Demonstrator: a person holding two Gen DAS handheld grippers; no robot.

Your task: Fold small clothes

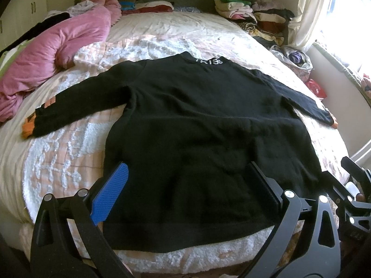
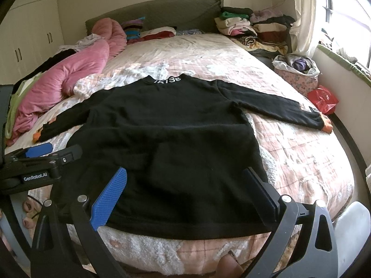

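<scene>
White "IKISS" on the black sweater's [image 2: 167, 125] collar; "GenRobot.AI" on the left gripper [image 2: 38, 150].

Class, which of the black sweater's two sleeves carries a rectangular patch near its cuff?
The right sleeve, stretched toward the window; the left sleeve shows none.

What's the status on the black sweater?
Left gripper and right gripper: jaws open, holding nothing, near the hem. Black sweater flat on bed, sleeves spread, unfolded. Nothing on it; pink duvet lies off to the side.

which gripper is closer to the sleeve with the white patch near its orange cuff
Right. The right gripper hovers over the hem on that patched sleeve's side; the left gripper sits across the sweater, by the other sleeve.
</scene>
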